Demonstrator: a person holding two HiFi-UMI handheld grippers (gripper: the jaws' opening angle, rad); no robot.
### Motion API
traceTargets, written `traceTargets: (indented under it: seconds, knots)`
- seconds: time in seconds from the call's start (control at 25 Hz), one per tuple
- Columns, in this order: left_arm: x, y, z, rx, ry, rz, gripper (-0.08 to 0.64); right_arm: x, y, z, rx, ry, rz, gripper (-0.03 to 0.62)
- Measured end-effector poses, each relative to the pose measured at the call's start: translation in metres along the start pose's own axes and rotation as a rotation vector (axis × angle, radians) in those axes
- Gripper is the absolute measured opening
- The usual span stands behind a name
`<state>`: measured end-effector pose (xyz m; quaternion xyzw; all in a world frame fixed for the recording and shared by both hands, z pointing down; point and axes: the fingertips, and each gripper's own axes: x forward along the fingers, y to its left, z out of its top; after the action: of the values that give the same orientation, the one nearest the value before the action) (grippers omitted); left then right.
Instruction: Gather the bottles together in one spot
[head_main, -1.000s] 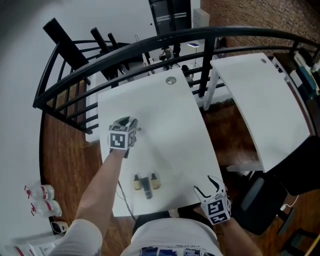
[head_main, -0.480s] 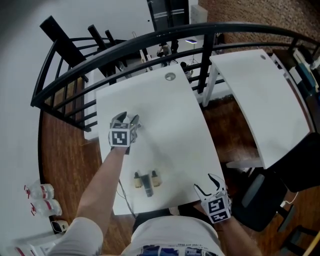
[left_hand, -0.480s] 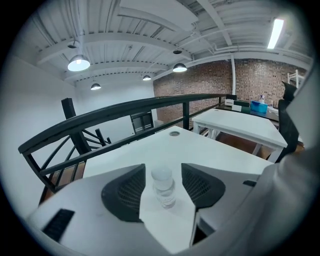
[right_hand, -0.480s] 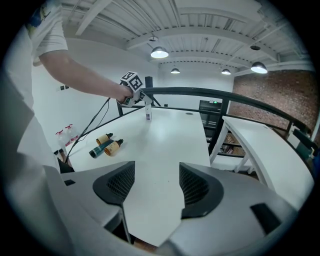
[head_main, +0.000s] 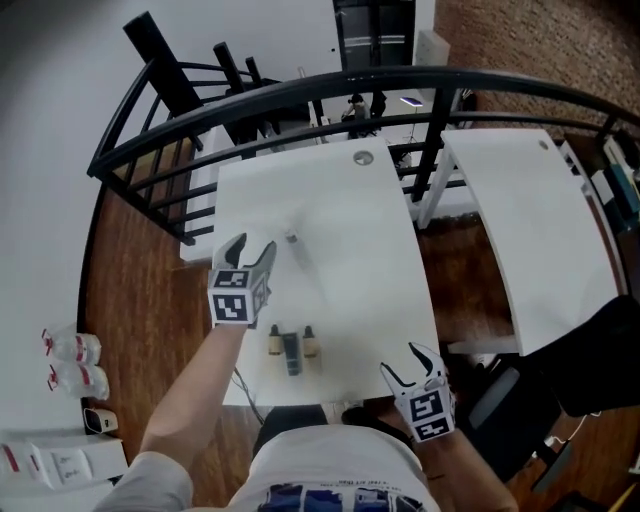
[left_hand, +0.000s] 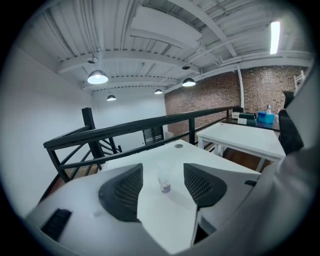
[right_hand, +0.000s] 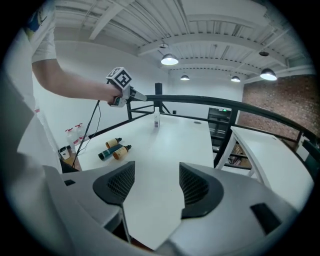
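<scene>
The right gripper (head_main: 408, 366) hangs over the near edge of the white rectangular table (head_main: 380, 280), at about 5 o'clock on the top. Its claw is spread apart with nothing in the gap, only bare tabletop below.

Three small bottles lie side by side at about 7 o'clock, close to the near edge with their caps pointing away from the person. They are two amber bottles with tan labels (head_main: 273, 345) and a dark teal bottle (head_main: 291, 353) tucked between them, packed close or touching.

The left gripper (head_main: 250, 250) sits at about 9 o'clock, above the left half of the table. Its claw is opening and the pads press on nothing. A small clear bottle with a pale cap (head_main: 293, 240) stands upright at 2 o'clock from this gripper. It is beyond the fingertips and clear of them, well apart from the three lying bottles.

A round grey grommet (head_main: 363, 158) is set in the table's far edge at 12 o'clock. A curved black metal railing (head_main: 300, 88) runs behind it, and a second white table (head_main: 520, 220) stands at 3 o'clock.
</scene>
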<state>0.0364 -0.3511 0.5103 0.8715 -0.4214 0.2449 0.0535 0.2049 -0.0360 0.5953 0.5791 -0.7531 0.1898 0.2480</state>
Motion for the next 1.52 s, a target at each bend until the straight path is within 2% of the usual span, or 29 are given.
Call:
traceTargets:
  seconds: [0.16,0.24,0.56,0.68,0.84,1.16,1.4,1.52]
  knots:
    - [-0.077,-0.017,-0.022,-0.107,-0.01,-0.011,0.259,-0.001,0.016,0.006,-0.05,-0.011,0.053,0.304]
    - [-0.115,-0.027,-0.037,-0.149,-0.009,-0.025,0.259,-0.004,0.023,0.011,-0.045,-0.022,0.065,0.304]
    - [-0.249,-0.043,-0.115,-0.223,0.016,-0.079,0.259,-0.026,0.075,0.035,0.017,-0.053,0.073,0.304]
    - [-0.29,-0.041,-0.139,-0.233,0.028,-0.097,0.258,-0.041,0.106,0.037,0.022,-0.045,0.071,0.302]
    - [-0.338,-0.039,-0.171,-0.287,0.037,-0.121,0.258,-0.057,0.153,0.037,0.006,-0.026,0.073,0.302]
    - [-0.407,-0.05,-0.227,-0.321,0.101,-0.208,0.258,-0.094,0.227,0.017,0.014,-0.006,0.05,0.301]
    - [-0.431,-0.057,-0.251,-0.301,0.141,-0.236,0.256,-0.114,0.253,0.0,0.025,0.014,0.033,0.299]
    - [-0.438,-0.059,-0.252,-0.314,0.128,-0.244,0.256,-0.12,0.259,-0.004,0.018,0.02,0.022,0.299]
